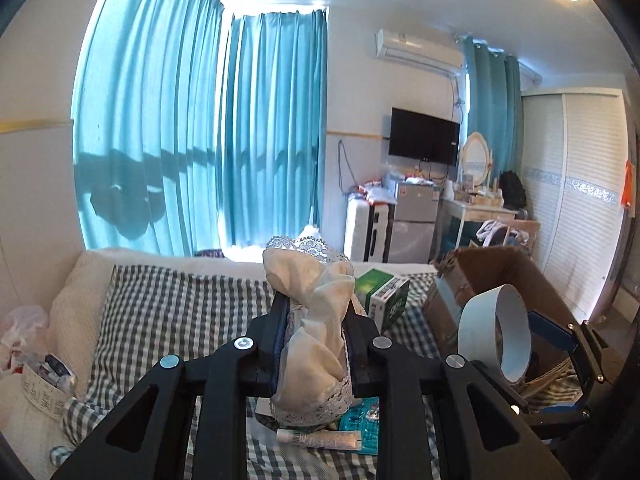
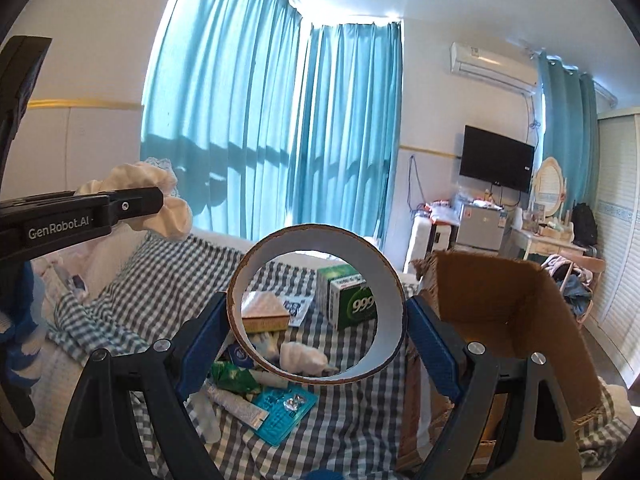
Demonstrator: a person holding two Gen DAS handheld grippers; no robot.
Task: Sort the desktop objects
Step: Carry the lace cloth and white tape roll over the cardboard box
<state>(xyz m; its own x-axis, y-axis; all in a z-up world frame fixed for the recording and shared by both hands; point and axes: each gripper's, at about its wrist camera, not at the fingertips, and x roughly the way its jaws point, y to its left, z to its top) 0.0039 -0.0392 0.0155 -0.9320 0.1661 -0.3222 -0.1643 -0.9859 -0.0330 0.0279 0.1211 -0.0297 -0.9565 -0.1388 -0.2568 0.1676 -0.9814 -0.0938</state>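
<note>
The left gripper [image 1: 316,320] was clamped tight on a bunched cream cloth [image 1: 316,304] with lace trim, raised above the checked bedspread [image 1: 168,304]. The right gripper [image 2: 316,320] gripped a wide tape roll [image 2: 316,308], white-faced with a brown cardboard edge, its jaws spread across it beside a cardboard box [image 2: 500,300]. Below lay a tube [image 2: 236,400] and what looked like a teal blister pack [image 2: 284,408].

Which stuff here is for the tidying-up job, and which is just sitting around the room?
For the job:
- lacy cream cloth, held in the left gripper
- tape ring, held in the right gripper
- cardboard box
- green medicine box
- tube
- teal blister pack

Just around:
- curtains
- TV
- air conditioner
- small fridge
</note>
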